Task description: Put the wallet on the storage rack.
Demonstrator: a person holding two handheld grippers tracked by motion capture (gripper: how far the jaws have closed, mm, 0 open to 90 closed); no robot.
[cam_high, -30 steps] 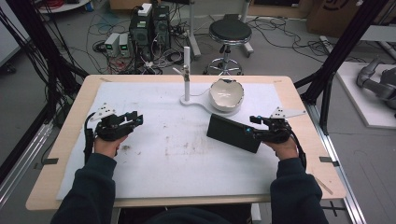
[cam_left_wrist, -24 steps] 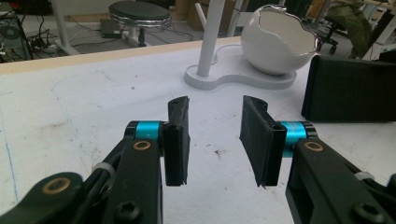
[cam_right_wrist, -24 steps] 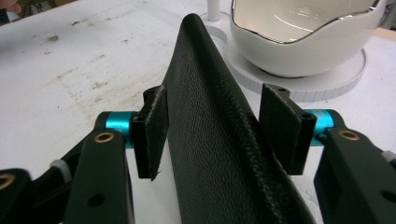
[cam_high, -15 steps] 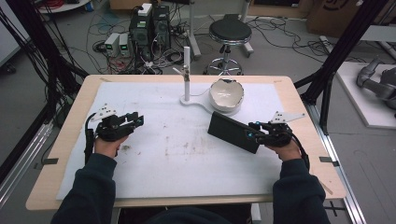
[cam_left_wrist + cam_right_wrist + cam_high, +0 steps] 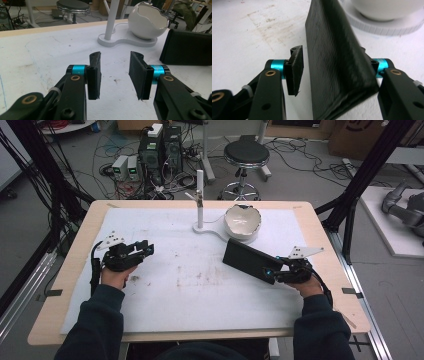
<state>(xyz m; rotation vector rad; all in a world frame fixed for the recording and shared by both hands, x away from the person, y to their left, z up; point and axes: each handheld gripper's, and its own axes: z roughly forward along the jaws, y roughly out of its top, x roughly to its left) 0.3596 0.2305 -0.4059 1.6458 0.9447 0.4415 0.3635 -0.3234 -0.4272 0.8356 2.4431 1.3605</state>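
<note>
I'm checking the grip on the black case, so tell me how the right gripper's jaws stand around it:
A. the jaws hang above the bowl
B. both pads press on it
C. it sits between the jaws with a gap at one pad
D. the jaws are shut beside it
C: in the right gripper view the black case stands between the jaws of the right gripper, with bare table showing between it and one pad; the jaws have just been opening.

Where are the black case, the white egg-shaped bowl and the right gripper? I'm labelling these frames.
black case point(image 5: 248, 259), high view, middle of its flat top face.
white egg-shaped bowl point(image 5: 147, 23), left gripper view, front of its round shell.
right gripper point(image 5: 337, 67), right gripper view, midway between its jaws, which straddle the case's end.
</note>
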